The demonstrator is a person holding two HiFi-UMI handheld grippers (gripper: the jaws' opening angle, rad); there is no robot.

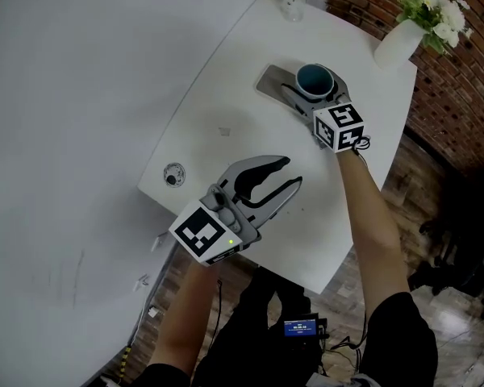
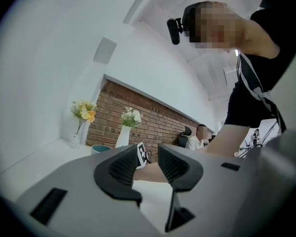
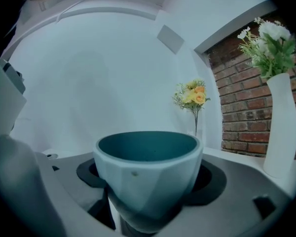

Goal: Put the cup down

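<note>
A teal cup (image 1: 315, 79) with a pale faceted outside stands upright between the jaws of my right gripper (image 1: 306, 93), over the far middle of the white table (image 1: 226, 111). In the right gripper view the cup (image 3: 148, 152) fills the gap and both dark pads press its sides, so the right gripper (image 3: 149, 179) is shut on it. Whether its base touches the table is hidden. My left gripper (image 1: 276, 179) hovers over the near part of the table, open and empty. In the left gripper view, past the spread jaws of the left gripper (image 2: 148, 164), the cup (image 2: 101, 148) shows.
A white vase of white flowers (image 1: 399, 43) stands at the table's far right corner, and a thin glass vase of yellow flowers (image 1: 294, 2) at the far edge. A small round object (image 1: 174, 174) lies near the left edge. Behind are a brick wall (image 3: 237, 107) and a seated person (image 2: 202, 135).
</note>
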